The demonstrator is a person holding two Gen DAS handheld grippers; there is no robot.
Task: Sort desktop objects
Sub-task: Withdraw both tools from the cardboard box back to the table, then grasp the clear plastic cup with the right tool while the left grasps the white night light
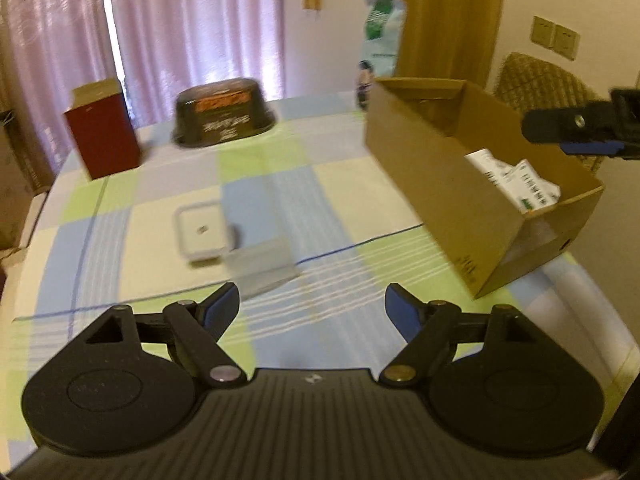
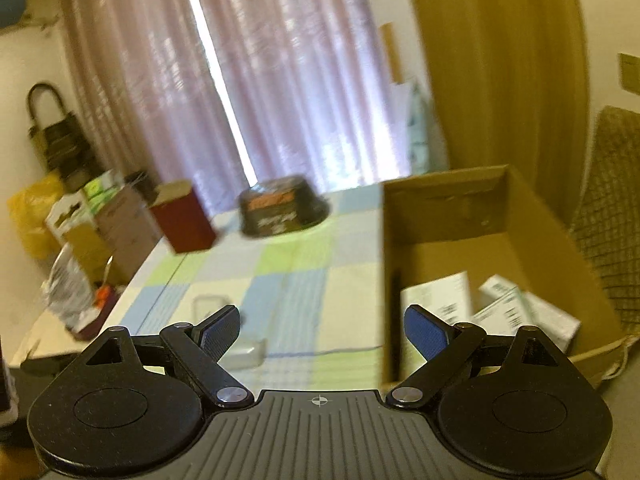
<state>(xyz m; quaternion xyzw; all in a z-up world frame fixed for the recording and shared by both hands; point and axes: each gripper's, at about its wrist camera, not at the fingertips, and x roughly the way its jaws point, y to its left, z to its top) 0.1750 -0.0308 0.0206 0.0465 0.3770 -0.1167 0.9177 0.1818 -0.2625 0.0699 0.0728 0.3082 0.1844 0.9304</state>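
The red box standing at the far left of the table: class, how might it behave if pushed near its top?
The red box stands taller than it is wide, so a high push would probably tip it rather than slide it. The cloth-covered table likely adds grip at its base. Its top flap looks open, hinting at thin, light card.

Left gripper (image 1: 312, 304) hangs above the table, jaws spread wide, blue pads facing each other with nothing between them. Right gripper (image 2: 322, 326) is up in the air too, fingers (image 2: 424, 330) splayed apart and empty. From the left wrist view it pokes in at the far right edge, higher than the left one.
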